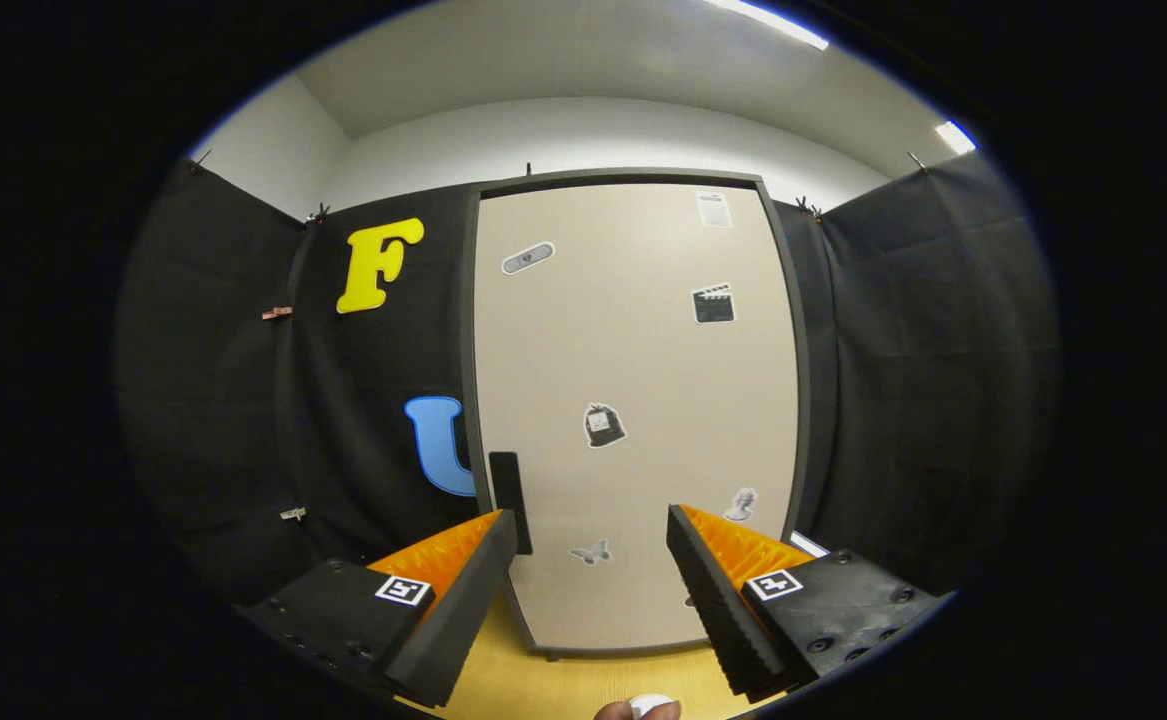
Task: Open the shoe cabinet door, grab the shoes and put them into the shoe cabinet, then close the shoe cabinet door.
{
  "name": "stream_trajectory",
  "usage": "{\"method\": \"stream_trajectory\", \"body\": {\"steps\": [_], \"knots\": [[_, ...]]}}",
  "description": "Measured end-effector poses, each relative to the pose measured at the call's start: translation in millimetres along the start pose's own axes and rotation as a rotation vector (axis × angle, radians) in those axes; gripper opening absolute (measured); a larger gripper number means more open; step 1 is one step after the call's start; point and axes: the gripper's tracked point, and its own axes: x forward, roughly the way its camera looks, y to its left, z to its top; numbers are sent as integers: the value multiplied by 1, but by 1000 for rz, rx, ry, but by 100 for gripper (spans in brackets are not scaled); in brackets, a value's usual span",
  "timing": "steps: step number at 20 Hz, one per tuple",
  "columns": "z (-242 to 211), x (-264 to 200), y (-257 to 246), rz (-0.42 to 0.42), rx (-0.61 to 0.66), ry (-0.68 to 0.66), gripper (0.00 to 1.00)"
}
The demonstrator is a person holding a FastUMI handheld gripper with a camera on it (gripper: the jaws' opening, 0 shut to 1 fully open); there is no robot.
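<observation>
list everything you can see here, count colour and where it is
cabinet: 1, beige door in a dark grey frame, shut, standing on the floor beyond the fingers
handle: 1, black, upright, at the door's left edge, just past the left fingertip
stickers: about eight, black, white and grey, scattered over the door
floor: 1, yellowish wood, under the cabinet and between the fingers
clips: a few small ones, on the cloth wall left of the cabinet and along its top edge
ceiling lights: 2, white, above the booth
fingertip: 1, person's, low between the fingers
gripper: 1, open, fingers apart and holding nothing
</observation>
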Motion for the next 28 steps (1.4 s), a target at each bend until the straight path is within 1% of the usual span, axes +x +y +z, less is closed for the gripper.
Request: {"method": "stream_trajectory", "body": {"steps": [3, 7, 13, 17, 19, 20, 21, 23, 24, 25, 26, 27, 28], "knots": [[-10, 24, 26, 18, -15, -3, 98], [-25, 59, 49, 10, -41, 13, 98], [-58, 107, 71, 22, -39, 64, 98], [-78, 138, 74, 9, -39, 89, 97], [-90, 151, 76, 6, -33, 112, 92], [-94, 156, 76, -2, -35, 120, 82], [-99, 162, 74, -13, -36, 126, 77], [-100, 165, 73, -39, -32, 116, 54], [-100, 166, 73, -46, -33, 109, 46], [-102, 162, 67, -72, -41, 109, 45], [-99, 163, 68, -70, -42, 104, 37], [-101, 166, 68, -65, -37, 108, 37], [-100, 166, 69, -56, -43, 106, 30]]}}
